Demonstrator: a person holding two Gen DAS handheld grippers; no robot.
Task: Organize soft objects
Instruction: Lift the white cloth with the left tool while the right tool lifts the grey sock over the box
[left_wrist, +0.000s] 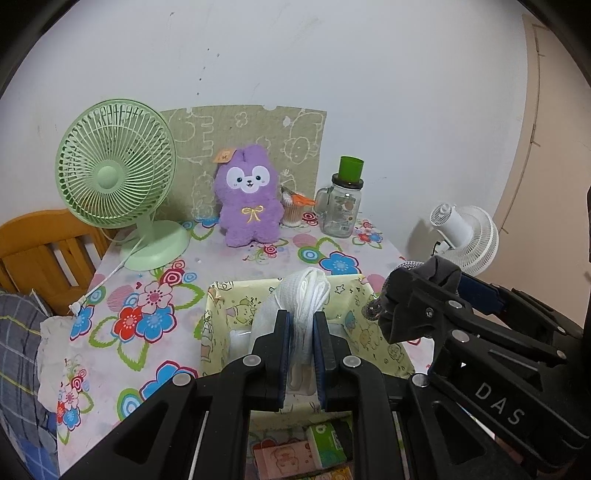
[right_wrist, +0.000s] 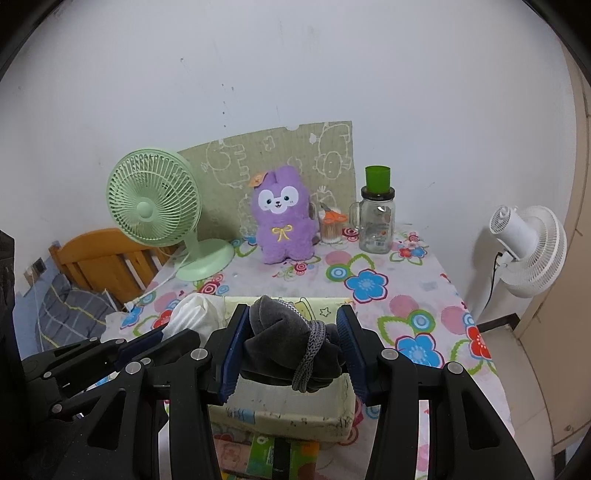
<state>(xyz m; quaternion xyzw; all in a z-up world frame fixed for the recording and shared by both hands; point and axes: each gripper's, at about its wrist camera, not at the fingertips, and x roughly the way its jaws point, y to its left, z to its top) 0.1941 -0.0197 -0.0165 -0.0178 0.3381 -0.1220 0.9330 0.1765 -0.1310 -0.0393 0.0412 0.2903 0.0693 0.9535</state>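
My left gripper (left_wrist: 301, 321) is shut on a white waffle-weave cloth (left_wrist: 306, 291) and holds it over a pale yellow fabric box (left_wrist: 221, 325) on the flowered table. My right gripper (right_wrist: 291, 332) is shut on a dark grey rolled cloth (right_wrist: 280, 336) tied with a grey cord, above the same box (right_wrist: 288, 417). The right gripper also shows in the left wrist view (left_wrist: 406, 306), right of the box, with the grey cloth (left_wrist: 439, 269) in it. The white cloth shows in the right wrist view (right_wrist: 192, 314) on the left. A purple plush bunny (left_wrist: 249, 199) stands at the table's back.
A green desk fan (left_wrist: 114, 173) stands back left, its cord trailing off the left edge. A glass mug jar with a green cup (left_wrist: 341, 203) and a cotton-swab jar (left_wrist: 293, 210) stand back right. A white fan (right_wrist: 524, 247) is beyond the right edge. A wooden chair (left_wrist: 44, 251) is left.
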